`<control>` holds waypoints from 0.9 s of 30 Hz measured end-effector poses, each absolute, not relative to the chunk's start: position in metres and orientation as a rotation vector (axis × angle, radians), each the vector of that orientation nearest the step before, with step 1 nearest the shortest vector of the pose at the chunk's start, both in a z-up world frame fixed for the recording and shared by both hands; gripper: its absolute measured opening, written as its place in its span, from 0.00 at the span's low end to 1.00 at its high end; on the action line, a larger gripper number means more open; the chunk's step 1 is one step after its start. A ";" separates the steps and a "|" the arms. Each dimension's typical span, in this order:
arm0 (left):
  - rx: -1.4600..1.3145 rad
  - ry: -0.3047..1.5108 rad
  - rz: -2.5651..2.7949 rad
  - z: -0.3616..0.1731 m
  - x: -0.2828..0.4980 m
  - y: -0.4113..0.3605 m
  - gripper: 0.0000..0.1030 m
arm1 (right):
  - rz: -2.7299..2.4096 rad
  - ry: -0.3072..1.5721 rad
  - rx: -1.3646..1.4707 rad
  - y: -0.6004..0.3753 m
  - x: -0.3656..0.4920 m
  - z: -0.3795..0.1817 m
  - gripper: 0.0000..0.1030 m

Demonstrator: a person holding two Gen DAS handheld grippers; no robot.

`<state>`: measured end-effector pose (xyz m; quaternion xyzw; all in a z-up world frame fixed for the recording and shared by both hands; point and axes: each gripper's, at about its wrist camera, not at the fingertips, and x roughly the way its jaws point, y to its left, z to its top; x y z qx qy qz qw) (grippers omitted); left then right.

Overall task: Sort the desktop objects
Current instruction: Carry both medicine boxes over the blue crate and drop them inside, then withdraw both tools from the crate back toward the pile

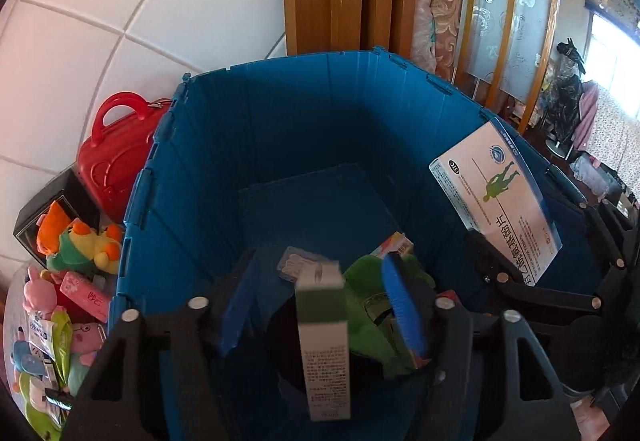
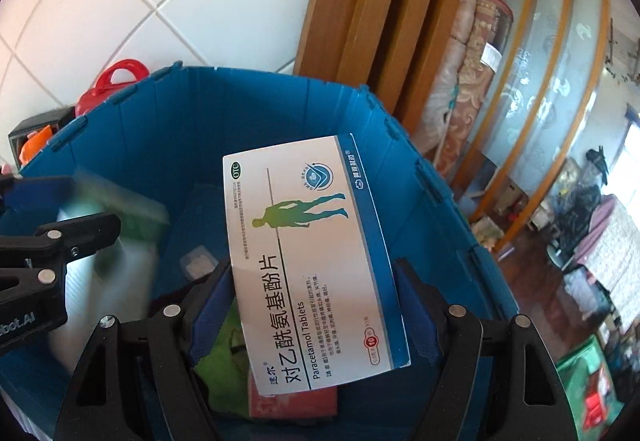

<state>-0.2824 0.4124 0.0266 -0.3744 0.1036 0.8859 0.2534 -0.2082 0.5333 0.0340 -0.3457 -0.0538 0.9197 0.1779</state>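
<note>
- The left gripper (image 1: pixel 320 315) is hanging over the blue bin (image 1: pixel 280 113) with its fingers spread apart; a narrow green-and-white carton (image 1: pixel 322 337) is standing on end between them, and I am reading clear gaps on both sides, so it looks released rather than pinched.
- The top of that carton is blurring, which suggests to me that it is dropping into the bin.
- The right gripper (image 2: pixel 316 305) is holding a flat tablet box (image 2: pixel 308 253) across its width, one blue pad (image 2: pixel 210 305) pressing each long edge, over the same bin.
- In the left view, the tablet box is sitting at about three o'clock, just inside the bin's right wall.
- On the bin floor, a green soft toy (image 1: pixel 372 305) is lying at about five o'clock of centre, with a small clear packet (image 1: pixel 294 261) just beside the carton's top.
- Outside the bin, at nine o'clock, a red case (image 1: pixel 116 153) and a heap of plush toys (image 1: pixel 80 245) are waiting for sorting.
- Both cartons are looking light, thin-walled and stiff only along their edges, so I am judging that a hard squeeze would dent them.
- The glossy faces are probably sliding easily; taking hold across the narrow sides near the middle seems the safest way.
- The plush toys should be giving under the pads, so a deeper bite on the body would serve better.
</note>
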 end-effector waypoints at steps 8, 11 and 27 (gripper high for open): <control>-1.007 0.240 2.461 0.032 -0.282 0.402 0.82 | 2.583 -0.196 -0.935 0.529 -0.199 0.035 1.00; -0.982 0.209 2.471 0.038 -0.282 0.392 0.90 | 2.587 -0.207 -0.928 0.523 -0.196 0.039 1.00; -0.842 0.144 2.614 0.068 -0.262 0.311 0.92 | 2.687 -0.206 -0.833 0.475 -0.187 0.071 1.00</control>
